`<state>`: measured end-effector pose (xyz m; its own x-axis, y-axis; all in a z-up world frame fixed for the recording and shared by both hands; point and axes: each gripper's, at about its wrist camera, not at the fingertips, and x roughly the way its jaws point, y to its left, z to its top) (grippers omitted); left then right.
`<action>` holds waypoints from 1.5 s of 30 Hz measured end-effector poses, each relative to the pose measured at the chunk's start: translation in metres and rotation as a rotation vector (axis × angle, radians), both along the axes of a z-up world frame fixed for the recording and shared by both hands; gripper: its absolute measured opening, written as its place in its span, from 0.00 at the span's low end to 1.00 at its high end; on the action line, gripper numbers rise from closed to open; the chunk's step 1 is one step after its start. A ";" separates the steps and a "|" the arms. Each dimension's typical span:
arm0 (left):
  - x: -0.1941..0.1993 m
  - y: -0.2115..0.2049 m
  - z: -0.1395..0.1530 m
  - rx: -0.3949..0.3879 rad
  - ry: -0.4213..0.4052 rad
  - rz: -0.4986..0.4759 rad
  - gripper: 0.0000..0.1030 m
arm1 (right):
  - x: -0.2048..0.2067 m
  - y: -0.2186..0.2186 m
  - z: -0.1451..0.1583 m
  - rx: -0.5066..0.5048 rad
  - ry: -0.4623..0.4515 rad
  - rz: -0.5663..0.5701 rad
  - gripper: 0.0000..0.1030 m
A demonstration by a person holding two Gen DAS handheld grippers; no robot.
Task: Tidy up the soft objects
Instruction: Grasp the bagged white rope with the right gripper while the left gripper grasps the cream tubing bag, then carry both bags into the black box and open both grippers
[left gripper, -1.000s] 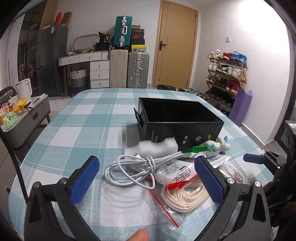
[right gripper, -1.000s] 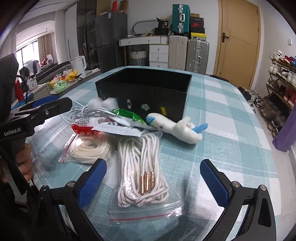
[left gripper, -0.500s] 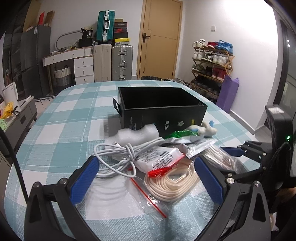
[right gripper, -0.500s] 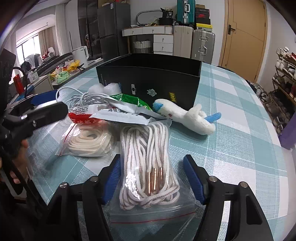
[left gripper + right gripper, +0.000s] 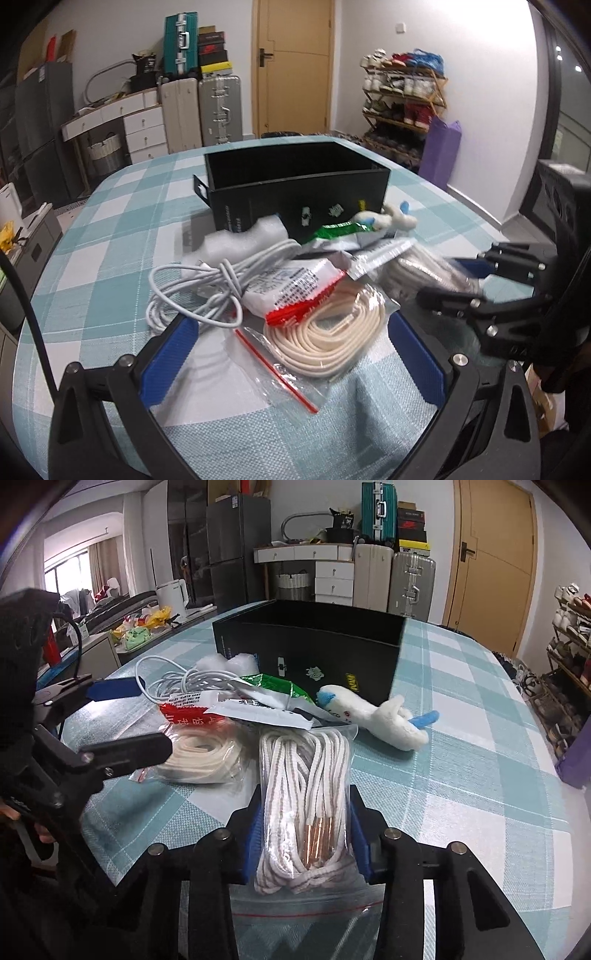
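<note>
A black open box point(image 5: 295, 192) point(image 5: 314, 642) stands mid-table on the checked cloth. In front of it lie a white cable point(image 5: 207, 291), a plush toy point(image 5: 373, 716), foam point(image 5: 243, 240), a green packet point(image 5: 273, 685) and a red-and-white packet point(image 5: 295, 288). My right gripper point(image 5: 304, 842) is closing; its blue pads press both sides of a zip bag of striped laces point(image 5: 306, 775). My left gripper point(image 5: 295, 354) is open, low over the table. A bag of cream laces point(image 5: 332, 339) lies between its fingers, untouched.
Suitcases point(image 5: 218, 107), white drawers and a wooden door point(image 5: 291, 62) line the far wall. A shoe rack point(image 5: 402, 96) and a purple bag point(image 5: 439, 151) stand off the table's right side. The table's near edge is close under both grippers.
The right jaws have come in from wide open onto the striped lace bag. My left gripper has moved forward and lower, so the cream lace bag now lies between its fingers.
</note>
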<state>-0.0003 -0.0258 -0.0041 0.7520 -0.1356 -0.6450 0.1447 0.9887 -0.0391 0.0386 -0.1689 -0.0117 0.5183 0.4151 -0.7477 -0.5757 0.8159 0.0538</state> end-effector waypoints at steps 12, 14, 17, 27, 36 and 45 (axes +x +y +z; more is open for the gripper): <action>0.018 -0.026 -0.016 0.114 0.101 -0.053 1.00 | -0.003 -0.010 -0.001 0.027 0.006 -0.003 0.40; 0.021 -0.029 -0.017 0.130 0.114 -0.058 1.00 | -0.003 -0.010 -0.001 0.027 0.006 -0.001 0.40; 0.028 -0.030 -0.018 0.130 0.127 -0.044 1.00 | -0.004 -0.010 -0.002 0.026 0.001 -0.002 0.39; 0.026 -0.029 -0.019 0.112 0.118 -0.051 0.69 | -0.005 -0.015 0.000 0.028 -0.001 -0.008 0.39; 0.009 -0.020 -0.010 0.069 0.081 -0.089 0.37 | -0.007 -0.015 0.004 0.036 -0.015 -0.008 0.39; -0.005 -0.012 0.004 0.009 0.052 -0.121 0.22 | -0.014 -0.014 0.018 0.080 -0.066 0.000 0.39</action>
<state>-0.0048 -0.0383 -0.0002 0.6960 -0.2171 -0.6844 0.2606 0.9646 -0.0410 0.0245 -0.1833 0.0062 0.5651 0.4725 -0.6764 -0.5805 0.8102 0.0811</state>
